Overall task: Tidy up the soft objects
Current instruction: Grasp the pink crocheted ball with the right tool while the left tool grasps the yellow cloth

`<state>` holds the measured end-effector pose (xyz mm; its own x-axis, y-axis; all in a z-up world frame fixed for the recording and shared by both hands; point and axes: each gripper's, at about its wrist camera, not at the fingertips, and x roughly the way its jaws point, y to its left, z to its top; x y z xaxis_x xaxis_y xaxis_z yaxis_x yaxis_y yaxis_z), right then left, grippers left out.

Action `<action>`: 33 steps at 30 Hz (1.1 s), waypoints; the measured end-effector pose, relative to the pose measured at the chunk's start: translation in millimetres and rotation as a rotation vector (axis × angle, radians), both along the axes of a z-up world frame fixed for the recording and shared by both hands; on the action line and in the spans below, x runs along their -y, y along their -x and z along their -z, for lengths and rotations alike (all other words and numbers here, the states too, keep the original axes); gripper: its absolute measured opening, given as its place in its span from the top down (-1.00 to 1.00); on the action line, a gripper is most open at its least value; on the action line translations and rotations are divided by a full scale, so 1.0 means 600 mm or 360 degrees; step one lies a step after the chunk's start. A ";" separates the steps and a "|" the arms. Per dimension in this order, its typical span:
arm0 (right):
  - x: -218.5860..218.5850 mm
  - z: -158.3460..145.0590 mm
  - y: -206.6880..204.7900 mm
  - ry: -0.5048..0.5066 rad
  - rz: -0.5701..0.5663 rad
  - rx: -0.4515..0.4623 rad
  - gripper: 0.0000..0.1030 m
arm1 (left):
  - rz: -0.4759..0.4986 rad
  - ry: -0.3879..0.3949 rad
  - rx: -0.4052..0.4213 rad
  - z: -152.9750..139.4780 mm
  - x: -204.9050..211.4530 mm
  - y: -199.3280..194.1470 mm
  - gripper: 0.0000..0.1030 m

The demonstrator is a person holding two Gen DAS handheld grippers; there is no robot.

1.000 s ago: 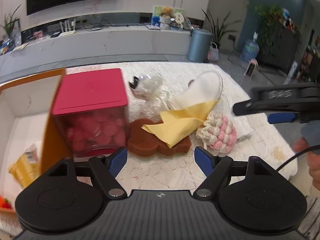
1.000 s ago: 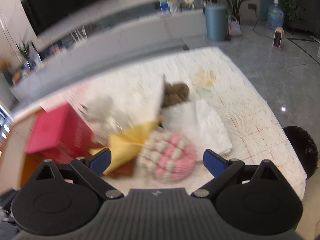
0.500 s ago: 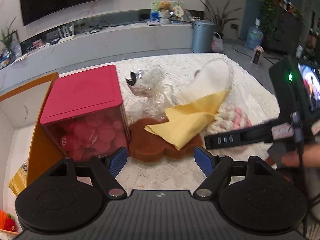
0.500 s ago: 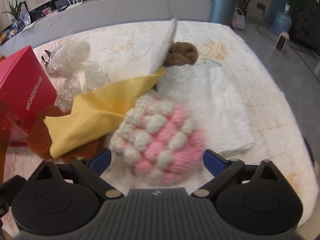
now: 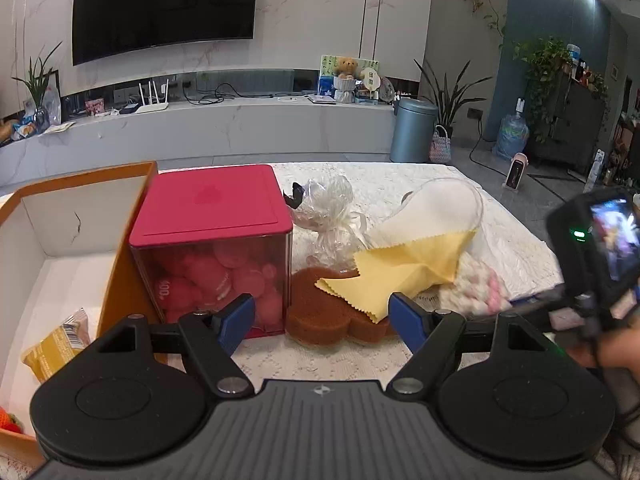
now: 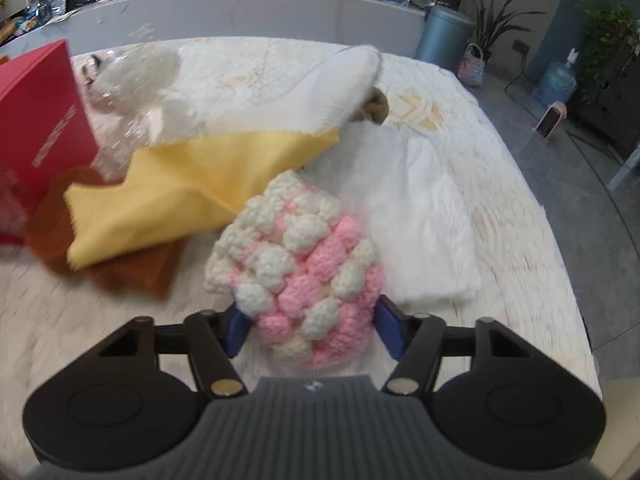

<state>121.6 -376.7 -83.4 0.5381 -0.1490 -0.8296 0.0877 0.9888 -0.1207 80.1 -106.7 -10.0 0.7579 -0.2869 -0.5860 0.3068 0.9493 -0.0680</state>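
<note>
Yarn ball (image 6: 298, 264) lay on the table (image 6: 100, 320) directly between the right gripper's (image 6: 308, 326) closing jaws, beside the yellow cloth (image 6: 168, 196); left gripper (image 5: 322, 320) hung spread, farther off, empty.

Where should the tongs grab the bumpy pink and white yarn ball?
Across its rounded near end, coming from above and the front. The pink and white yarn ball lies free on the table, touching only the yellow cloth at its far edge. The right tongs already straddle it there and are closing on its soft sides.
</note>
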 end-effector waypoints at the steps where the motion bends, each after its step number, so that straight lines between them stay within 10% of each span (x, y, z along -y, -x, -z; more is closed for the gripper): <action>1: -0.002 -0.003 0.012 -0.0008 -0.0011 -0.0015 -0.12 | 0.0000 -0.0003 -0.0006 0.001 0.000 0.000 -0.74; 12: 0.010 -0.006 0.046 -0.0126 0.0061 -0.0082 0.00 | 0.0077 -0.0018 -0.0031 0.008 0.006 -0.010 -0.74; 33: 0.055 0.005 0.037 -0.0303 0.0219 -0.0042 -0.10 | 0.0721 -0.0916 0.0191 0.095 0.203 -0.062 -0.68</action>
<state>99.2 -409.9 -86.7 0.5014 -0.0590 -0.8632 0.2224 0.9730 0.0626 117.0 -228.6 -66.9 0.7065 -0.2588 -0.6587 0.6508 0.6034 0.4610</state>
